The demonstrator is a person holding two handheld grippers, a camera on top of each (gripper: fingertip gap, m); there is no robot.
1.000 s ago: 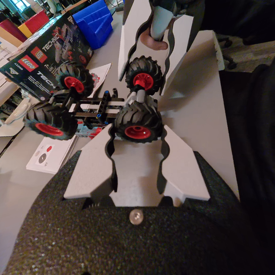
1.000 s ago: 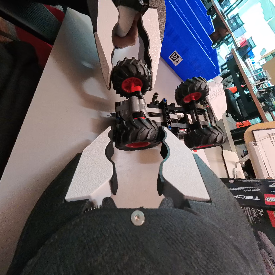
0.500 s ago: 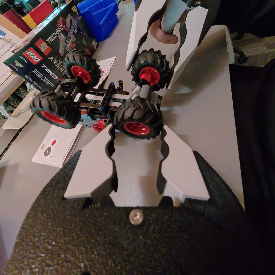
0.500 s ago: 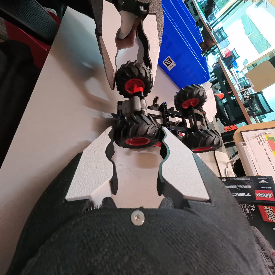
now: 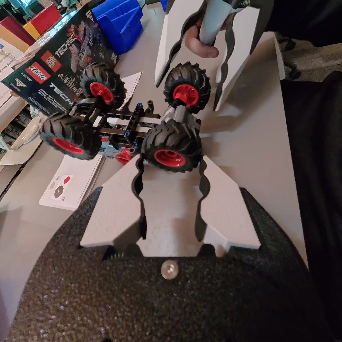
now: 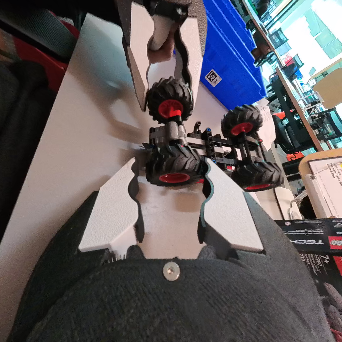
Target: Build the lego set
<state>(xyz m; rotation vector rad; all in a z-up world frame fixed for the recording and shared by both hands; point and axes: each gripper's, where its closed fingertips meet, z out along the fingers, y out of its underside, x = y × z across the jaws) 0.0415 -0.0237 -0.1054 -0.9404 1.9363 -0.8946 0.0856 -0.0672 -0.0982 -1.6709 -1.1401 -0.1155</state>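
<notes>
A lego monster truck (image 5: 129, 125) with black tyres and red hubs lies upside down, chassis up, over the white table (image 5: 249, 148). My left gripper (image 5: 170, 159) is shut on its nearest wheel (image 5: 170, 146); from the right wrist view that gripper (image 6: 168, 100) clasps the far wheel (image 6: 170, 96). My right gripper (image 6: 170, 162) straddles the opposite wheel (image 6: 174, 166) of the same axle, with a small gap at its left finger, so it is open. In the left wrist view it (image 5: 186, 96) stands around that wheel (image 5: 187, 88) with gaps on both sides.
The lego box (image 5: 55, 74) stands behind the truck. An instruction booklet (image 5: 72, 185) lies under the truck's left end. Blue bins (image 5: 118, 27) sit at the back. The table edge (image 5: 285, 148) runs close on the right. A hand (image 5: 201, 44) holds the right gripper's handle. Some 8 cm of space lies between my two pairs of fingers.
The right gripper's fingers have spread slightly and no longer press its wheel. The left gripper keeps its hold. The truck has shifted a little in both views.
</notes>
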